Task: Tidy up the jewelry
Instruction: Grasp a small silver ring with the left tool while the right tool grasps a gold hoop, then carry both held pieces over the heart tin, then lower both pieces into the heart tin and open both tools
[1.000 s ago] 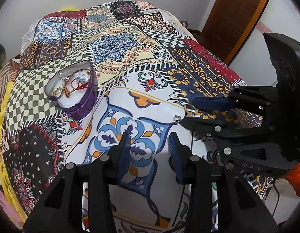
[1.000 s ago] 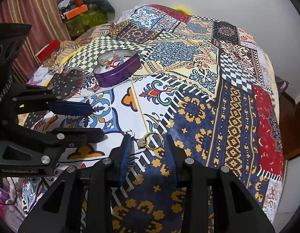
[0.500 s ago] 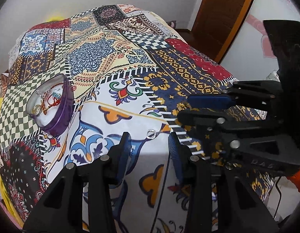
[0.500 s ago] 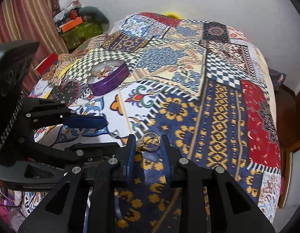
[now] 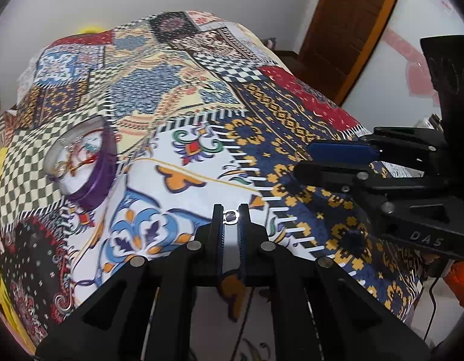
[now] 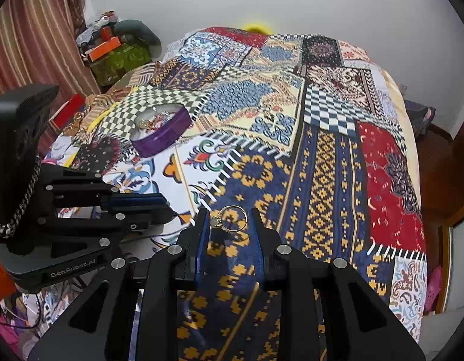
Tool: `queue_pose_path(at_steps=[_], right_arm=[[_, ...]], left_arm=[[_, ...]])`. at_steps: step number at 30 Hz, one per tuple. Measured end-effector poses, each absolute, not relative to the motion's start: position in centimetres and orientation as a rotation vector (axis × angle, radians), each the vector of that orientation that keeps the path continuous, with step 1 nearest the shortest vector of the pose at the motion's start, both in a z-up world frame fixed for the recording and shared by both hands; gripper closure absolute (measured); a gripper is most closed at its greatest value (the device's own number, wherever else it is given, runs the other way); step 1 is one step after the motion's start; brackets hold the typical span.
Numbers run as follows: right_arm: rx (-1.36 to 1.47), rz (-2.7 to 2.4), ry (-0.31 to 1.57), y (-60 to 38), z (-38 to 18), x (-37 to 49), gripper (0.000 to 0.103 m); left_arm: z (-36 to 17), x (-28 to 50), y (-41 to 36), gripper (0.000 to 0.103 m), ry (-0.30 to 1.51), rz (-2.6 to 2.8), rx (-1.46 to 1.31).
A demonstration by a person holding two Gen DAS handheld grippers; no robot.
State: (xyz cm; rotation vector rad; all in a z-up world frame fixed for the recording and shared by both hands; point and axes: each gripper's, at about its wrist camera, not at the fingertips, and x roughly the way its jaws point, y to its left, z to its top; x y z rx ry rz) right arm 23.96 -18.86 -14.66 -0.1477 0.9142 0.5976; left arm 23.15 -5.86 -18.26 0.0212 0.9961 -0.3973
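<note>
My left gripper (image 5: 231, 210) is shut on a small silver ring (image 5: 231, 217), held just above the patterned bedspread. My right gripper (image 6: 230, 215) is shut on a larger gold ring (image 6: 232, 219) with a stone, lifted over the blue and yellow patch. A purple heart-shaped tin (image 5: 81, 156) holding several pieces of jewelry sits on the bed to the left; it also shows in the right wrist view (image 6: 161, 131), far left of my right gripper. Each gripper shows in the other's view, the right one (image 5: 310, 158) and the left one (image 6: 162, 204).
The patchwork bedspread (image 6: 322, 165) covers the whole bed. A wooden door (image 5: 346, 30) stands beyond the bed's right side. Boxes and clutter (image 6: 111, 48) pile by the striped curtain at the far left.
My left gripper has closed on the small silver ring. My right gripper has lifted the gold ring and both grippers have shifted across the bed, away from the tin.
</note>
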Motion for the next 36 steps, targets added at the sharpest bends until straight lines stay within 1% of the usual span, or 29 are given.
queue_pose_path(at_steps=[21, 28, 36], right_arm=[[-0.155, 0.691, 0.779, -11.3, -9.4, 25.4, 0.080], [-0.150, 0.717, 0.771, -8.4, -9.0, 27.2, 0.080], [-0.158, 0.745, 0.814, -5.8, -10.4, 29.4, 0.080]], left_arm=[[-12.7, 23.4, 4.3, 0.096, 0.826, -0.215, -0.067], [-12.5, 24.4, 7.3, 0.096, 0.804, -0.178, -0.095], [-14.1, 25.8, 9.0, 0.096, 0.829, -0.176, -0.124]])
